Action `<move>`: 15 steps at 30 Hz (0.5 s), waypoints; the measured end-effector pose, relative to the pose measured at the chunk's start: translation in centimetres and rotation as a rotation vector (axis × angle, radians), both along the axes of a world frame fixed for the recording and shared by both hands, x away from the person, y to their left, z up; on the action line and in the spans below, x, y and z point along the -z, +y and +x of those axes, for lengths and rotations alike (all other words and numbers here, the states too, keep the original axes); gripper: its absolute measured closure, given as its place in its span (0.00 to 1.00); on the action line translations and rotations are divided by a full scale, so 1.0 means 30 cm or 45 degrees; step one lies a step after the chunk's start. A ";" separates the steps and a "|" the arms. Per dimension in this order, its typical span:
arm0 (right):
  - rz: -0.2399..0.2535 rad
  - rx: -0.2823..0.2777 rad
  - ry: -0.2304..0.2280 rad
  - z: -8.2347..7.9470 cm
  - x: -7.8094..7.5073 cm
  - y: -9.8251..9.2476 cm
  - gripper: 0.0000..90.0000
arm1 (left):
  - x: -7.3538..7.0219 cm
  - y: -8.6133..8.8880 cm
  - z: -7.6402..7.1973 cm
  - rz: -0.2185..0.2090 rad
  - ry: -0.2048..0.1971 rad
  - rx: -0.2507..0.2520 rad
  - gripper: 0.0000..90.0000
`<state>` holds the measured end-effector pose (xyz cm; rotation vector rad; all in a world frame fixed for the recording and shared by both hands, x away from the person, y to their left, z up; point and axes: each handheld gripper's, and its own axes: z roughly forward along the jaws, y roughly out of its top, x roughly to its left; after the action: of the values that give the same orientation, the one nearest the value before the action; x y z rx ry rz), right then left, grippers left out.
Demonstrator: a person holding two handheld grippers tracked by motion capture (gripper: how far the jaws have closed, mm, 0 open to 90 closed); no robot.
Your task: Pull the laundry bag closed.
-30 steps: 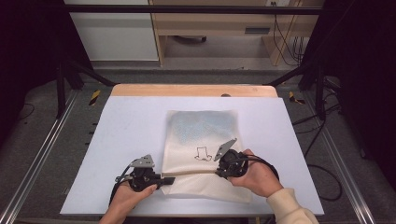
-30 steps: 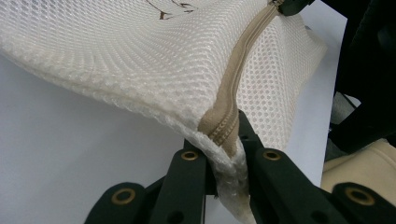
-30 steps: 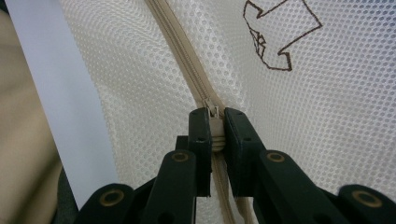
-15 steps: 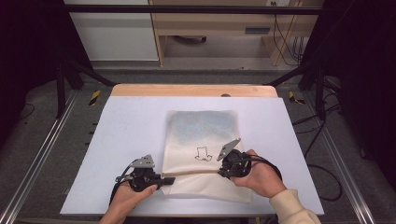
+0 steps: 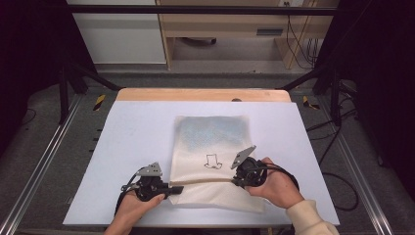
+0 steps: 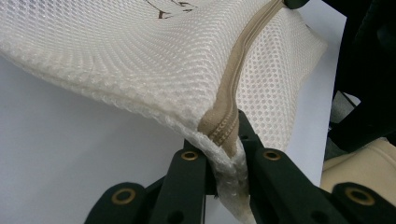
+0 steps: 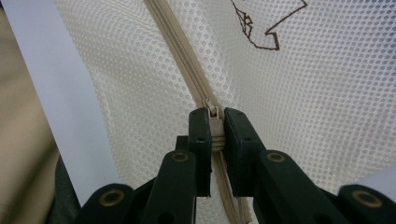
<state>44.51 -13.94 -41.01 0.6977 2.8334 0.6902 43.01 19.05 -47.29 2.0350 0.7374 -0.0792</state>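
a person's two hands work a cream mesh bag (image 5: 213, 147) on a pale blue table (image 5: 132, 142), each hand carrying a black two-jaw gripper. the bag lies flat near the middle of the table, toward the person's edge, its far part showing a bluish tint through the mesh and a small dark line drawing (image 5: 213, 161) printed near its centre. a tan zipper (image 5: 205, 180) runs across the bag's near part, from one gripper to the other, and stands a little raised off the table.

the left gripper (image 6: 223, 151) is clamped on the bag's corner — its jaws pinch the folded mesh and the end of the zipper tape between them, seen close in the left gripper view. in the high view it sits at the bag's left edge, held low by the left hand (image 5: 134, 208).

the right gripper (image 7: 214, 116) is closed on the zipper's slider (image 7: 214, 112), the small tab caught between its jaw tips, with the zipper teeth running away beyond it. the right hand (image 5: 276, 183), in a cream sleeve (image 5: 308, 220), holds it at the bag's right side — near the drawing.
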 end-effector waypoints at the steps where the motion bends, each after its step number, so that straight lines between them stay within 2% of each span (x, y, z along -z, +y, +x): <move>1: 0.002 -0.002 -0.002 0.001 0.000 -0.002 0.91 | 0.000 0.000 0.000 -0.001 -0.001 0.000 0.95; 15: -0.009 0.027 0.002 -0.005 0.005 -0.042 0.91 | 0.000 0.000 0.000 0.002 0.000 0.000 0.95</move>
<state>44.37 -15.21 -41.17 0.7263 2.8243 0.6764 43.00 19.05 -47.30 2.0369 0.7374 -0.0783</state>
